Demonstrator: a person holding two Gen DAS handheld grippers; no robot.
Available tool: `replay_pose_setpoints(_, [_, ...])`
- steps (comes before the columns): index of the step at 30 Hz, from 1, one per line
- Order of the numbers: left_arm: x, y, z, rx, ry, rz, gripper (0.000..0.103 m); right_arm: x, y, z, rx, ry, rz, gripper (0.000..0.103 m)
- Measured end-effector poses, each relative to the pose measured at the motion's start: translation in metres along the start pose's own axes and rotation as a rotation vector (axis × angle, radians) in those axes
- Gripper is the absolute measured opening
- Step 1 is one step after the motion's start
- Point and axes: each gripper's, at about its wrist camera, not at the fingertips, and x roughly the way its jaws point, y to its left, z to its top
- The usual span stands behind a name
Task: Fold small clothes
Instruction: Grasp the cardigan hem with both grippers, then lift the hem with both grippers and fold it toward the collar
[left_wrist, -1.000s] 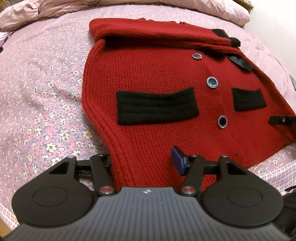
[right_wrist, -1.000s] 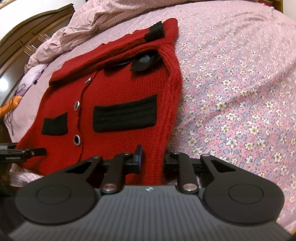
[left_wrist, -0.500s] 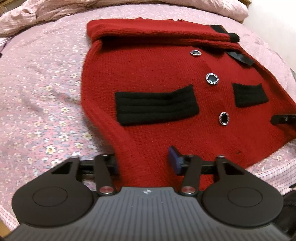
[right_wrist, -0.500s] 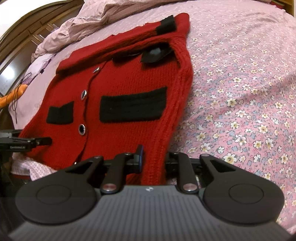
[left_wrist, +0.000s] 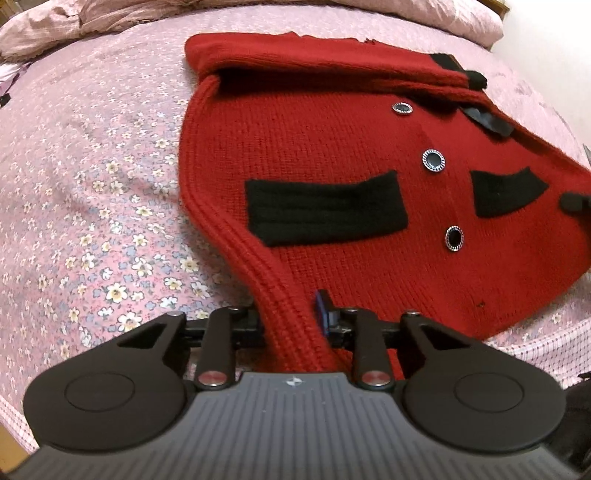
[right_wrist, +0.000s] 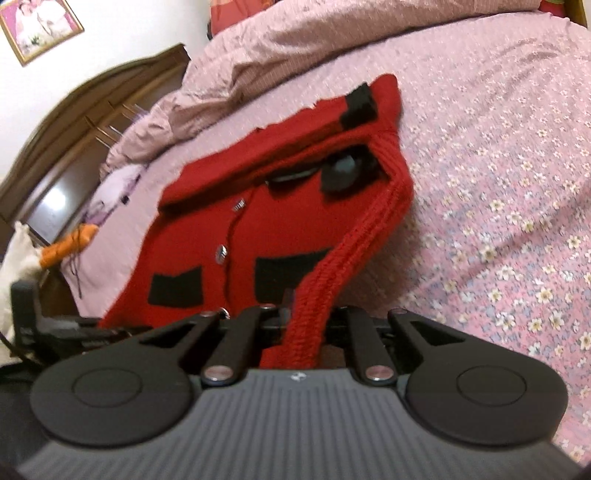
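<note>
Pink flowered bedspread (left_wrist: 92, 206) carries a red cardigan (left_wrist: 332, 155), front up, hem toward both cameras, collar at the far end, long axis running away from them. No readable writing. Black pockets (left_wrist: 325, 210) sit either side of the buttons (left_wrist: 433, 161). Left gripper (left_wrist: 291, 325) has just been closing, now pinching the ribbed hem corner. Right gripper (right_wrist: 308, 325) is clamped on the opposite corner, raised higher than a second ago.

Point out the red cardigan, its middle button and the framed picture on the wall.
red cardigan (left_wrist: 332, 140): left wrist view, chest knit.
middle button (left_wrist: 433, 160): left wrist view, button centre.
framed picture (right_wrist: 38, 27): right wrist view, picture's middle.
</note>
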Motion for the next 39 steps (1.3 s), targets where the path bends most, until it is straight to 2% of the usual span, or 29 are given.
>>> replay_pose_setpoints(7, [-0.007, -0.003, 0.0, 0.012, -0.01, -0.015, 0.031, -0.001, 0.002, 0.009, 0.022, -0.037, 0.04, 0.01])
replay_pose_setpoints(12, [-0.005, -0.004, -0.002, 0.017, 0.028, -0.027, 0.034, -0.003, 0.004, 0.01, 0.023, -0.049, 0.047, 0.01])
replay_pose_setpoints(16, [-0.004, -0.007, -0.002, 0.035, 0.057, -0.056, 0.051, -0.005, 0.003, 0.011, 0.029, -0.06, 0.049, 0.01])
replay_pose_setpoints(18, [-0.005, -0.011, -0.003, 0.051, 0.055, -0.046, 0.051, -0.005, 0.004, 0.011, 0.028, -0.063, 0.05, 0.01])
replay_pose_setpoints(19, [-0.005, -0.012, -0.003, 0.057, 0.052, -0.043, 0.049, -0.005, 0.004, 0.011, 0.027, -0.064, 0.05, 0.01])
replay_pose_setpoints(22, [-0.006, -0.012, -0.001, 0.047, 0.044, -0.029, 0.029, -0.005, 0.004, 0.013, 0.023, -0.069, 0.053, 0.01])
replay_pose_setpoints(26, [-0.013, -0.001, 0.004, -0.019, 0.022, -0.052, 0.014, -0.002, 0.004, 0.019, 0.031, -0.073, 0.074, 0.01])
replay_pose_setpoints(31, [-0.037, 0.014, 0.022, -0.108, -0.054, -0.159, 0.011, -0.001, 0.002, 0.033, 0.035, -0.093, 0.096, 0.009])
replay_pose_setpoints(39, [-0.067, 0.028, 0.06, -0.19, -0.21, -0.254, 0.011, -0.004, 0.004, 0.054, 0.041, -0.153, 0.128, 0.009])
